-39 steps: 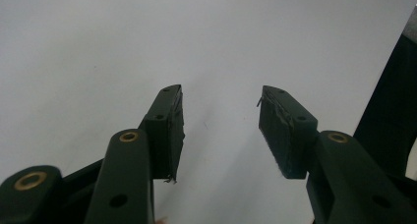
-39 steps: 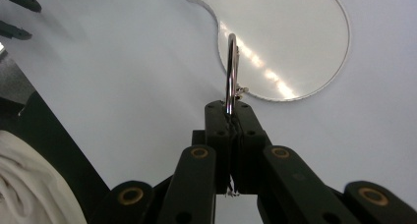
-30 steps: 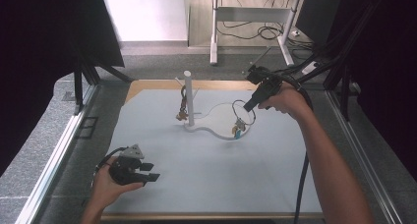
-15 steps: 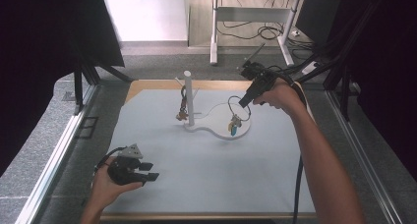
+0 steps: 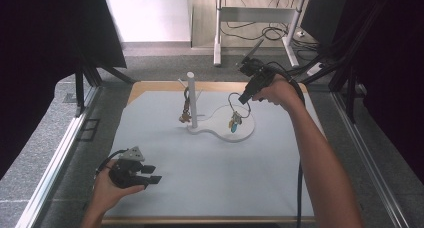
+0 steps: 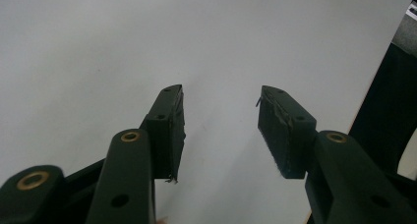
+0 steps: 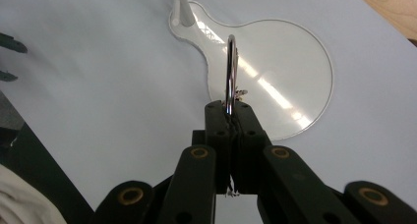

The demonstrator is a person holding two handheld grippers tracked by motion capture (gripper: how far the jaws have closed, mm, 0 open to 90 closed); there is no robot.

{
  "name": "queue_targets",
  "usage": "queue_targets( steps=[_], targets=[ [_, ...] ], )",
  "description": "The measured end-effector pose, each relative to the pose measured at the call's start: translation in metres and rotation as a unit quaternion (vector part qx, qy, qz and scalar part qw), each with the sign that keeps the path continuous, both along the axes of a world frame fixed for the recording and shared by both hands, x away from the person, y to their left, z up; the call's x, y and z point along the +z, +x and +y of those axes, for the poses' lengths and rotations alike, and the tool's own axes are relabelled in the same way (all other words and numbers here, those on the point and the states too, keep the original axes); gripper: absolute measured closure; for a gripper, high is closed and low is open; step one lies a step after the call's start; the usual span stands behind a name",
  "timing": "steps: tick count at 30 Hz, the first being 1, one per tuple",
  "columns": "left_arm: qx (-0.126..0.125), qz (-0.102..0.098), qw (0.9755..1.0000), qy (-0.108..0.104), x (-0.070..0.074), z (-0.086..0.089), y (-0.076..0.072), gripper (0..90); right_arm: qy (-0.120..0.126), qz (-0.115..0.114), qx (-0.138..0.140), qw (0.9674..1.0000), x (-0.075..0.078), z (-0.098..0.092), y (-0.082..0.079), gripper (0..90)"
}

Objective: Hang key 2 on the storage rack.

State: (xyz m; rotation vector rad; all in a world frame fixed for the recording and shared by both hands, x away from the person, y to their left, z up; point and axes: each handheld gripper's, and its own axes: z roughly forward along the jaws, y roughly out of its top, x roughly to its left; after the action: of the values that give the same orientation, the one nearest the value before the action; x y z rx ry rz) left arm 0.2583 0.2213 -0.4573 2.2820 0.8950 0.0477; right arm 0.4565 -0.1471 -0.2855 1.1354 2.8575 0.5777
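A white stand has an upright post [image 5: 191,98] and a round flat base [image 5: 247,133]. A keychain with small charms [image 5: 185,108] hangs beside the post. My right gripper [image 5: 243,99] is shut on a metal key ring [image 5: 233,98], whose charms [image 5: 234,122] dangle over the round base. In the right gripper view the ring [image 7: 230,71] stands edge-on out of the closed right gripper [image 7: 229,108], above the base [image 7: 285,62]. My left gripper [image 5: 152,174] rests low at the near left of the mat. It stands open, left gripper [image 6: 221,94] with only bare mat between its pads.
A pale blue-grey mat [image 5: 200,168] covers the table, with a wooden edge [image 5: 150,88] at the back. Metal frame rails [image 5: 55,163] run along both sides. Dark curtains hang left and right. Desk legs and cables [image 5: 250,33] lie on the floor beyond.
My right gripper has carried the key ring a little to the left and farther back over the round base. The left gripper has stayed where it was.
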Motion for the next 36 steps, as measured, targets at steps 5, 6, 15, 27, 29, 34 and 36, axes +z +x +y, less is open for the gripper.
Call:
queue_targets(
  steps=[5,6,15,27,29,34,36],
  targets=[
    [-0.001,0.001,1.0000,-0.003,0.000,-0.001,0.000,53.0,0.001,-0.001,0.000,1.0000,-0.002,0.005,0.007,87.8],
    [-0.003,-0.001,1.0000,-0.002,0.000,-0.001,0.000,53.0,0.001,-0.005,0.002,1.0000,-0.002,0.007,0.008,87.8],
    [-0.005,-0.001,1.0000,0.001,0.000,0.000,0.001,53.0,0.001,0.002,0.004,1.0000,-0.008,0.018,0.017,87.8],
    [-0.010,0.000,0.9999,0.001,0.000,0.000,0.001,53.0,0.013,-0.005,0.020,0.9997,-0.009,0.033,0.023,87.8],
    [-0.011,0.000,0.9999,-0.001,0.001,0.001,0.001,53.0,0.010,-0.007,0.021,0.9997,-0.009,0.034,0.025,87.8],
    [-0.010,-0.001,0.9999,-0.003,0.001,0.001,0.001,53.1,0.012,-0.006,0.015,0.9998,-0.009,0.039,0.029,87.8],
    [-0.010,0.000,0.9999,-0.002,0.001,0.000,0.001,53.2,0.009,-0.010,0.017,0.9998,-0.009,0.041,0.031,87.8]
  ],
)
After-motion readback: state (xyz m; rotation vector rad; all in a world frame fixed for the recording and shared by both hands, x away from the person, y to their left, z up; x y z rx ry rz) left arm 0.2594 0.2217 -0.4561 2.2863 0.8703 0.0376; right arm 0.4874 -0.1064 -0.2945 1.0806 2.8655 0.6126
